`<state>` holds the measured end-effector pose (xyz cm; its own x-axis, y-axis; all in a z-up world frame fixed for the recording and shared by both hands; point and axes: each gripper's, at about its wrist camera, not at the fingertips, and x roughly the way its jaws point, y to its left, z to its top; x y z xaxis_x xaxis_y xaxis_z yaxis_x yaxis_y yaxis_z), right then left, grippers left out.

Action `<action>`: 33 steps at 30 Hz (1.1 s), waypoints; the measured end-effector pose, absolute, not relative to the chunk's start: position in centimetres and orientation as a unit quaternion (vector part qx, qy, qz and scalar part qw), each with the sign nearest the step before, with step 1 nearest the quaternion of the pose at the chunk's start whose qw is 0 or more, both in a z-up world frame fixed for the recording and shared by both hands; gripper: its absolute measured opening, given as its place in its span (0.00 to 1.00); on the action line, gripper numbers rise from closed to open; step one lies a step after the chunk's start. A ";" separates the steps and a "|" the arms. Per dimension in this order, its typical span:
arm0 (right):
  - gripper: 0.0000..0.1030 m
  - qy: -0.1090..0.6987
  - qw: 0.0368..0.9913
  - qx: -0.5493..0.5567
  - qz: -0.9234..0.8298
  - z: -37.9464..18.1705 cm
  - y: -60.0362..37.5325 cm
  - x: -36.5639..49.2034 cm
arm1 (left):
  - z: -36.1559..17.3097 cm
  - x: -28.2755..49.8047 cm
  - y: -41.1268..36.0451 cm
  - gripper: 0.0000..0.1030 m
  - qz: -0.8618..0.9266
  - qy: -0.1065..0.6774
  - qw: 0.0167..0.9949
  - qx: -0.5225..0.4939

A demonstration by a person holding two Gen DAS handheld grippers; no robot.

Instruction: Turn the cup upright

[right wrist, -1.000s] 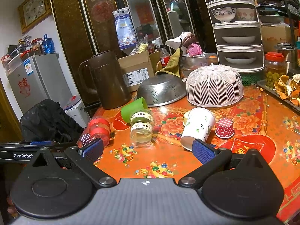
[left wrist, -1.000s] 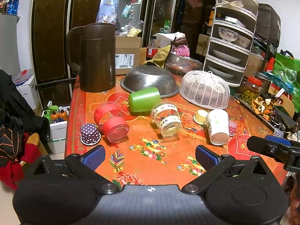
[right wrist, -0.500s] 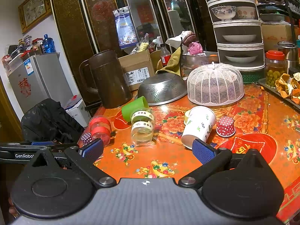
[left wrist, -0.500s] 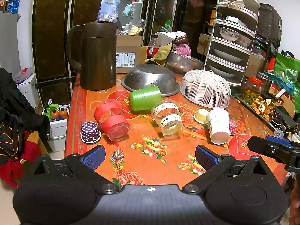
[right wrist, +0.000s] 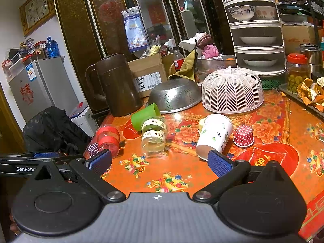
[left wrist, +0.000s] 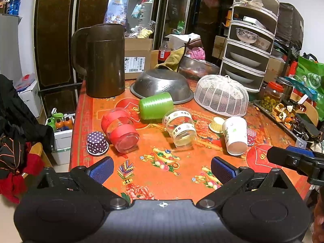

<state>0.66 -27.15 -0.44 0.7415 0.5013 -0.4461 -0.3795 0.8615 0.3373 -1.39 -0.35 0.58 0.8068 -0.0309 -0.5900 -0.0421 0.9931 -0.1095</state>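
Several cups lie on their sides on the orange floral table: a clear cup with red bands (left wrist: 120,129) (right wrist: 107,137), a green cup (left wrist: 156,105) (right wrist: 144,115), a clear cup with cream bands (left wrist: 182,127) (right wrist: 154,134) and a white paper cup with leaf print (left wrist: 236,135) (right wrist: 214,135). My left gripper (left wrist: 162,170) is open and empty, hovering near the table's front edge. My right gripper (right wrist: 159,162) is open and empty, just short of the paper cup; it also shows in the left wrist view (left wrist: 293,160).
Small cupcake liners sit upside down: purple dotted (left wrist: 97,143), red dotted (right wrist: 244,135), cream (left wrist: 216,124). Behind stand a brown pitcher (left wrist: 105,60), an overturned steel colander (left wrist: 162,85), a white mesh food cover (left wrist: 221,95) and a tiered dish rack (left wrist: 251,40).
Both grippers drifted slightly; the scene shifted a little in view. Nothing on the table moved and both grippers stayed open.
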 end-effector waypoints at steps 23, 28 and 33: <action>0.99 0.271 0.925 0.116 0.241 -0.5 -27.3 0.7 | 0.4 -1.4 -0.4 1.00 0.004 0.313 0.948 -0.057; 0.99 0.271 0.924 0.116 0.242 -0.5 -27.4 0.7 | 0.3 -1.4 -0.5 1.00 0.005 0.314 0.948 -0.057; 0.99 0.271 0.925 0.116 0.241 -0.5 -27.3 0.7 | 0.3 -1.4 -0.8 1.00 0.007 0.316 0.947 -0.055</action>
<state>0.75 -27.35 -0.49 0.7364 0.5090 -0.4458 -0.3831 0.8567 0.3453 -1.39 -0.77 0.31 0.7998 -0.0222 -0.5998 -0.0479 0.9938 -0.1006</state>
